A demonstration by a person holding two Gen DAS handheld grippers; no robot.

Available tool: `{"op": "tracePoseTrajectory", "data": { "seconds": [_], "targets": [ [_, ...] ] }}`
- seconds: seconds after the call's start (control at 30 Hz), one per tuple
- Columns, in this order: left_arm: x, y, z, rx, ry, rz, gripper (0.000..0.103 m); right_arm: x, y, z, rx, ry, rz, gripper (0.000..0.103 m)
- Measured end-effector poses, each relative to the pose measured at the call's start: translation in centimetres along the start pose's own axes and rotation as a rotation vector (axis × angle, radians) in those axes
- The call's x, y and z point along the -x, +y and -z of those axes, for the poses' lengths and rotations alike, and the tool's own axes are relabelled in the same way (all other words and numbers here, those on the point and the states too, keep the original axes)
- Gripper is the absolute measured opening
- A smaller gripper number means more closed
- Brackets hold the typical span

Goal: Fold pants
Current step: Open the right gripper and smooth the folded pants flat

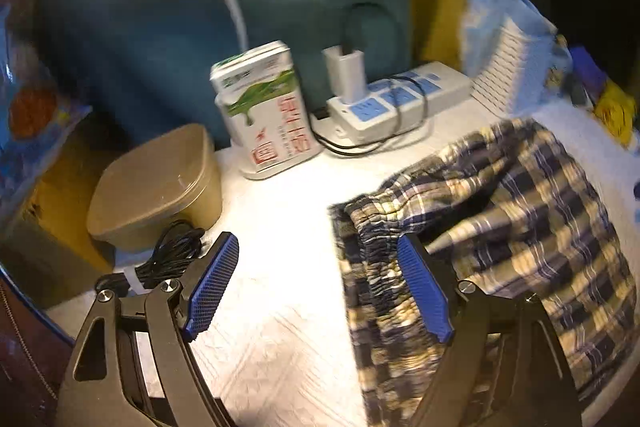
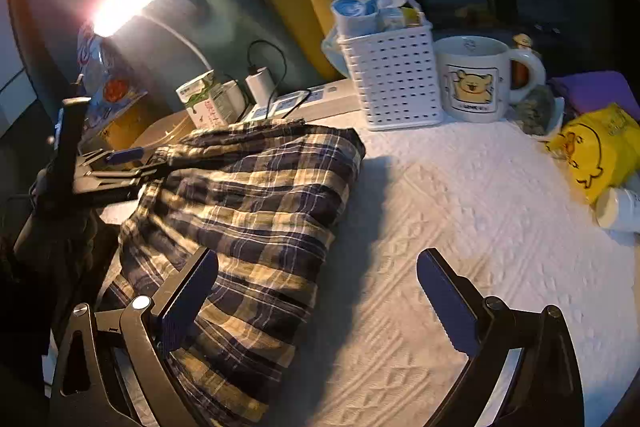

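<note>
Looking along the right hand-held gripper (image 2: pixel 318 301), I see the widest open room: a broad stretch of white textured cover on the desk (image 2: pixel 460 211), bare from the plaid pants (image 2: pixel 248 211) across to the clutter at the right. The pants lie in a loose heap on the left part of the desk, their near end running toward the near left edge. Along the far edge stand a white perforated basket (image 2: pixel 394 79), a mug with a yellow bear (image 2: pixel 474 81), a power strip (image 2: pixel 304 99) and a milk carton (image 2: pixel 200 101); a yellow packet (image 2: pixel 596 147) sits at the right edge. A lit lamp (image 2: pixel 128 1) glares from the far left.

My right hand-held gripper is spread wide and holds nothing — its left finger hangs over the pants' near part, its right finger over bare cover.

From the left wrist view, my left hand-held gripper (image 1: pixel 320 287) is also spread wide and empty. Its right finger (image 1: pixel 424 291) sits over the gathered waistband of the pants (image 1: pixel 500 219); whether it touches the cloth I cannot tell. Its left finger is over bare cover, near a coiled black cable (image 1: pixel 172 255) and a tan lidded box (image 1: pixel 156 187) at the left edge — little room on that side.
</note>
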State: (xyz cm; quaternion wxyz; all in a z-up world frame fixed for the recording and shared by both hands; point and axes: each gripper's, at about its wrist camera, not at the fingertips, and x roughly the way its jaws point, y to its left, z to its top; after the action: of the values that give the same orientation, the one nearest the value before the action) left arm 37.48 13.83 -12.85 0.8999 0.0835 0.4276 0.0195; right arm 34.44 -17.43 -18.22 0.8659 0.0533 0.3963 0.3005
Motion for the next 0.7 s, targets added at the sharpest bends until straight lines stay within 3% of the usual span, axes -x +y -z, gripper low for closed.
{"op": "tracePoseTrajectory", "data": {
  "seconds": [0.07,0.2,0.4,0.5,0.7],
  "targets": [
    [-0.4,1.2,-0.1,0.029,-0.004,-0.002,0.083,-0.2,0.6,-0.2,0.018,0.001,0.000,0.100],
    [0.1,2.5,0.2,0.119,-0.008,0.108,0.083,-0.6,2.0,-0.5,0.062,0.001,-0.008,0.098],
    [4.2,1.7,1.0,0.121,-0.119,0.177,0.083,-1.8,4.9,-0.7,0.159,0.030,-0.032,0.054],
    [6.1,0.6,1.0,0.098,-0.171,0.227,0.083,-2.7,6.8,-0.6,0.215,0.047,-0.050,0.048],
    [3.8,-2.3,2.6,0.025,-0.051,0.276,0.083,-5.1,9.3,0.8,0.311,0.124,-0.026,0.047]
  ]
}}
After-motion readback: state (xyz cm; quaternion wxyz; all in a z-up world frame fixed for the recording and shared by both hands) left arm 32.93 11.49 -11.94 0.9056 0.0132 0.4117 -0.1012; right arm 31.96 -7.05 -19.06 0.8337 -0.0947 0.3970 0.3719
